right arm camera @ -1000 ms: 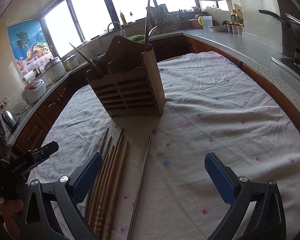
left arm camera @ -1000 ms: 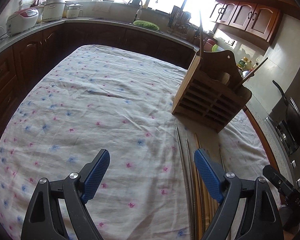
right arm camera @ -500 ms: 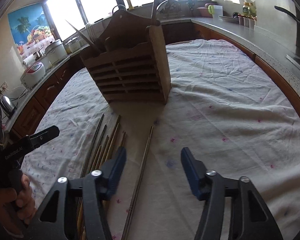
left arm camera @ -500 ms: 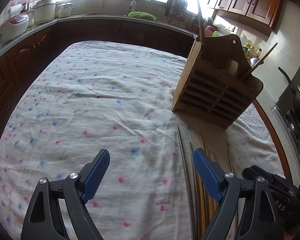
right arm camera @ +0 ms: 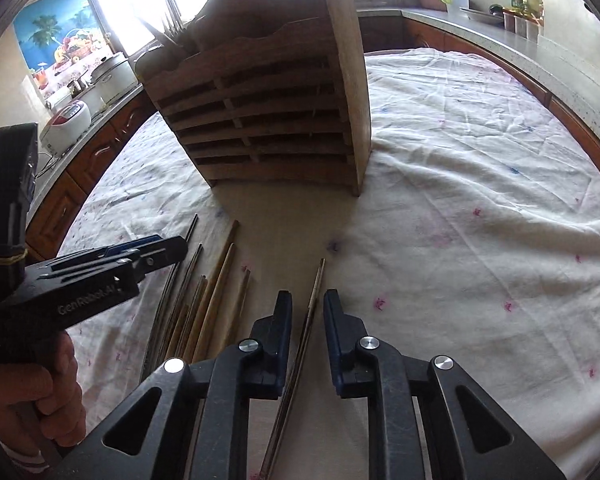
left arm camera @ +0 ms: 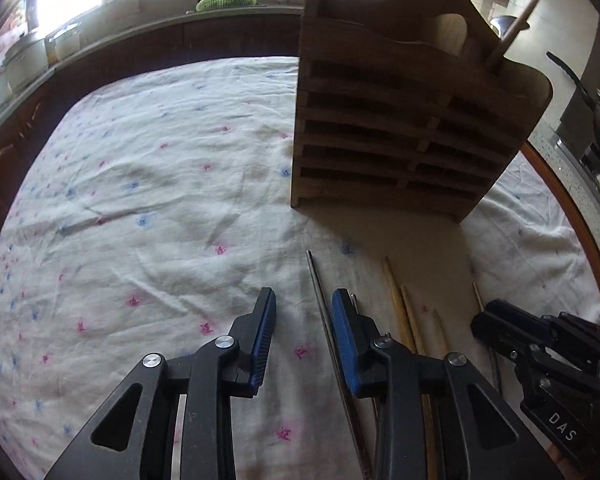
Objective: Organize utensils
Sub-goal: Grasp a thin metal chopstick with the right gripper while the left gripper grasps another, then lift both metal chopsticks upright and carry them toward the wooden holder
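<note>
Two grippers are down over the row of chopsticks lying on the flowered tablecloth (left arm camera: 148, 184), just in front of the wooden holder (right arm camera: 276, 112) that stands in the middle of the table. The left gripper (left arm camera: 304, 332) is partly spread, and the thin metal chopstick (left arm camera: 320, 304) at the left end of the row runs between its fingers, right up against the right-hand pad, not pinched yet as far as I can see. The right gripper (right arm camera: 307, 320) is narrowed around the lone chopstick (right arm camera: 312, 312) lying off to the right of the bunch, with a sliver of gap showing on both sides, so I'd call it straddling, not gripping.

My take on doing this step well: get the pads low enough to touch the cloth before squeezing, since these sticks are skinny and will roll or skate off on the wrinkles. Center the left one a bit more so it doesn't get flicked sideways. Pinch near the middle of the length so it lifts level. The wooden chopsticks (right arm camera: 216, 292) sit close to the left gripper, so watch out for grabbing two.
</note>
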The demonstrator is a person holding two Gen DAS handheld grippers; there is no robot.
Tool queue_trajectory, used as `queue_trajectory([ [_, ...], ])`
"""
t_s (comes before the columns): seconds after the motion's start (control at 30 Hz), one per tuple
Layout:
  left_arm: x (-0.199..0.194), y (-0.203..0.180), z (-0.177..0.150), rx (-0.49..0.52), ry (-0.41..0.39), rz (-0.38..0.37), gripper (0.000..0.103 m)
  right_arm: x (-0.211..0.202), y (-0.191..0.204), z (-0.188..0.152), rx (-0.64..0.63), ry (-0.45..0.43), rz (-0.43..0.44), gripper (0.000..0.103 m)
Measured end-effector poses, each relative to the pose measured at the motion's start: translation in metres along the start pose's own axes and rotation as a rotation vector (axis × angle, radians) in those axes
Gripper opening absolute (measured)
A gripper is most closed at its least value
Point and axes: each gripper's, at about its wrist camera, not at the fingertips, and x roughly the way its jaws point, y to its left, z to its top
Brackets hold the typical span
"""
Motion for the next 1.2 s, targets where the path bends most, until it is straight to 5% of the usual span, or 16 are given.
queue_trajectory([
  [0.2, 0.003, -0.002, -0.001, 0.028, -0.013, 0.008, 0.006, 0.004, 0.012, 0.001, -0.078, -0.016, -0.049, 0.016],
  [0.37, -0.003, 0.006, -0.003, 0.002, -0.018, -0.027, 0.003, 0.002, 0.002, 0.004, -0.037, -0.009, -0.022, 0.005],
  [0.6, -0.044, 0.019, -0.015, -0.067, -0.073, -0.121, 0.003, -0.023, -0.004, 0.002, 0.0, -0.043, 0.027, 0.004],
  [1.2, -0.21, 0.056, -0.056, -0.126, -0.343, -0.271, 0.002, -0.169, 0.006, 0.021, -0.003, -0.354, 0.116, 0.004],
])
